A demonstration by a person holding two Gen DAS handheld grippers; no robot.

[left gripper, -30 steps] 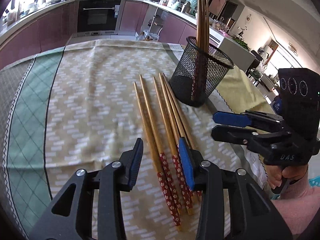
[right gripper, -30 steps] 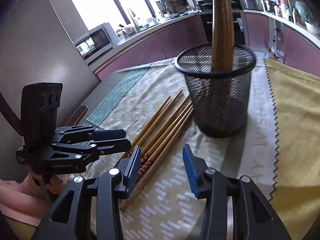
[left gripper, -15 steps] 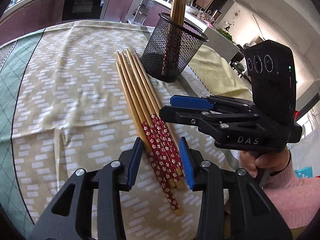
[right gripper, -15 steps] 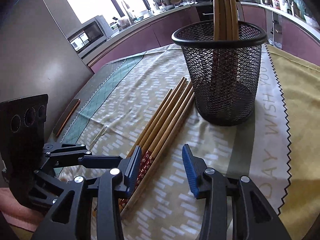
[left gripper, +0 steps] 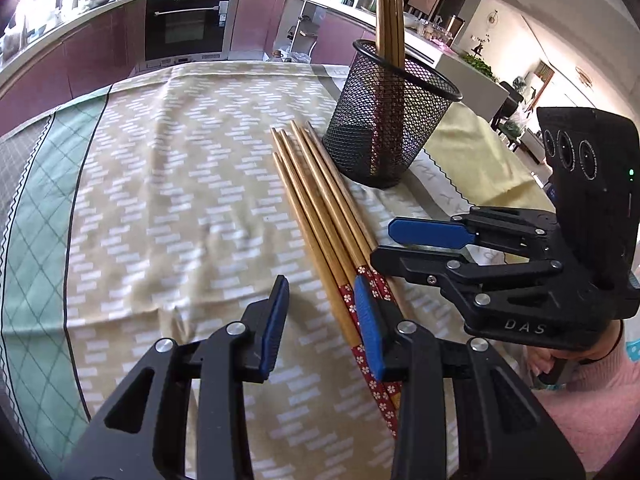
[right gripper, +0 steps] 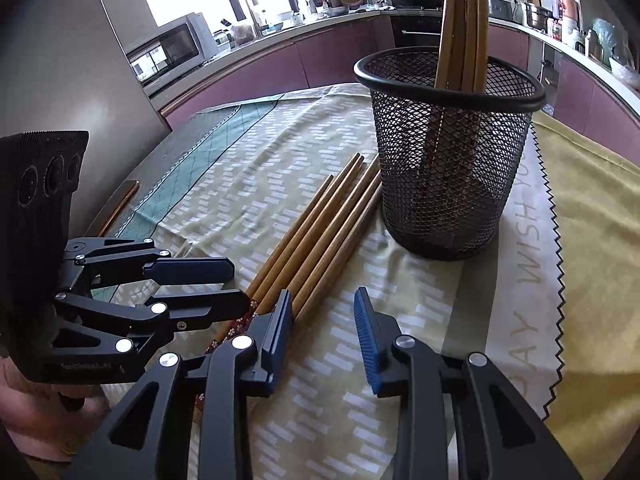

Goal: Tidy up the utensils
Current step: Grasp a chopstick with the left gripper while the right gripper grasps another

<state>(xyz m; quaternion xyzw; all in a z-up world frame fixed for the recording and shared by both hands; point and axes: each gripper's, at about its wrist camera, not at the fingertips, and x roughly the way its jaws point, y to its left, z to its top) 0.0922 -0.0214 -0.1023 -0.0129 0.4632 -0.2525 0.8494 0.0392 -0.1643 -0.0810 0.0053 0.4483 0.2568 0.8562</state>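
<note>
Table (right gripper: 112,216) w/ cloth (left gripper: 168,200): chopsticks (left gripper: 316,216), mesh holder (left gripper: 384,136), maybe phone (right gripper: 120,206).

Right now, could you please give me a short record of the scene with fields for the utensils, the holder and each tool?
loose chopsticks: five, lying side by side on the tablecloth, beside the holder
mesh holder: black, upright, several chopsticks standing in it
left tool: jaws closing, over the red patterned ends, pads not pressing
right tool: jaws closing, nothing gripped, its left pad at the bundle's edge
</note>
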